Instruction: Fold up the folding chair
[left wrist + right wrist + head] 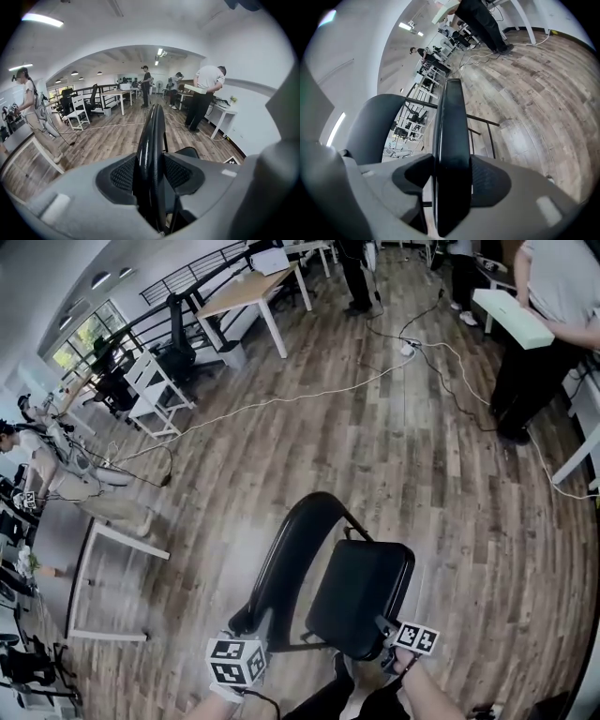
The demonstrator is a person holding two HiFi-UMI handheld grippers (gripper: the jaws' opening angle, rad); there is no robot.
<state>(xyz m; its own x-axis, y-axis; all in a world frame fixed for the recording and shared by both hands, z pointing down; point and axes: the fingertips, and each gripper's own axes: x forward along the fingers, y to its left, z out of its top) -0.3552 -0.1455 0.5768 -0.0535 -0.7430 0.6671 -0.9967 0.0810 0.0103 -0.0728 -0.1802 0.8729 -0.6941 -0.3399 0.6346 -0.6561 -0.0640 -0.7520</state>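
A black folding chair stands on the wood floor just in front of me. Its curved backrest (298,545) is on the left and its padded seat (361,596) on the right. My left gripper (247,622) is shut on the backrest's edge (153,140), which runs upright between both pads in the left gripper view. My right gripper (385,627) is shut on the near edge of the seat (451,136), and the pads press the seat panel from both sides. The chair's thin metal legs (485,129) show past the seat.
White cables (309,393) trail across the floor beyond the chair. A white table frame (94,582) stands at the left and a wooden-topped table (246,292) at the back. A person holding a white board (511,317) stands at the far right. Another person (33,112) walks at the left.
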